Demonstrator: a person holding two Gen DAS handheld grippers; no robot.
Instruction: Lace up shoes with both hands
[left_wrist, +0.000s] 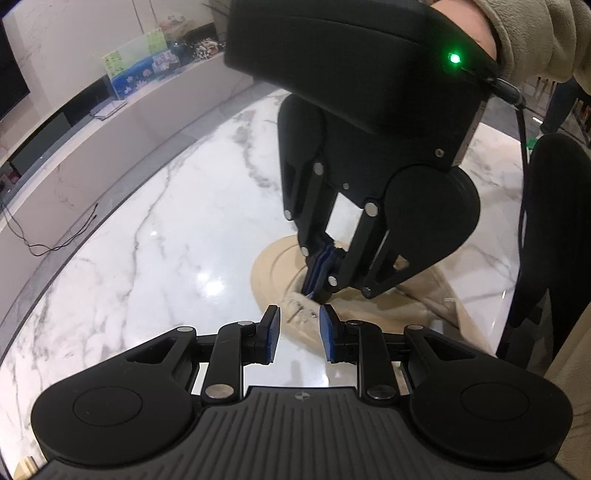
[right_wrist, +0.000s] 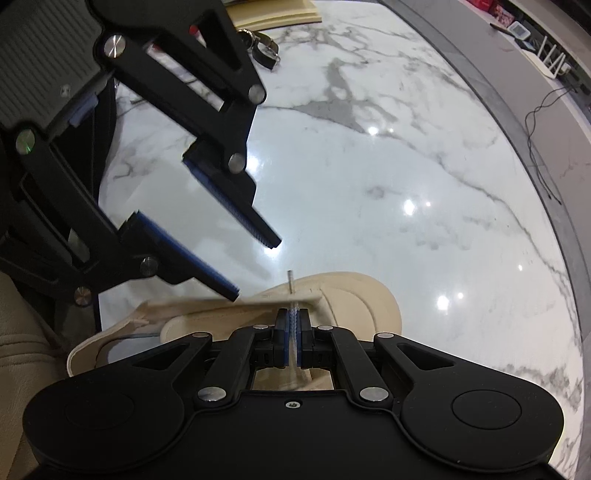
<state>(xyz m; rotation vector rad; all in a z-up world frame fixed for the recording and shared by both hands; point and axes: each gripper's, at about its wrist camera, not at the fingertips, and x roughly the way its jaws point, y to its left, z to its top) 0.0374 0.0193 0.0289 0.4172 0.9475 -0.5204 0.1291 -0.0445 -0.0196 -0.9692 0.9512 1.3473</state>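
Closest to the lens sits the black two-finger left gripper (left_wrist: 298, 334), its blue-padded jaws spread with nothing between them, poised just above the shoe. Under everything lies the big white marble table with grey veins (left_wrist: 155, 236), glossy enough to mirror the ceiling lights. On it rests the cream canvas shoe with a pale rubber sole (right_wrist: 354, 302), lying near the table's edge beside the person, its toe pointing away across the marble. Over the shoe hangs the black right gripper (right_wrist: 294, 334), pointing steeply down, its blue pads pressed together on the thin whitish shoelace (right_wrist: 293, 325). The lace runs up through the pads, and its stiff clear tip (right_wrist: 290, 280) pokes out past them, over the upper near the eyelet flap.

From the left gripper's camera the right one fills the upper middle of the view, a green light (left_wrist: 454, 58) glowing on its housing and a beige fleece sleeve (left_wrist: 539, 40) behind it.

Farther off on the table lies a wristwatch with a dark strap (right_wrist: 264, 50), well apart from the shoe. A black cable (left_wrist: 48, 236) trails on the floor beyond the table's edge.
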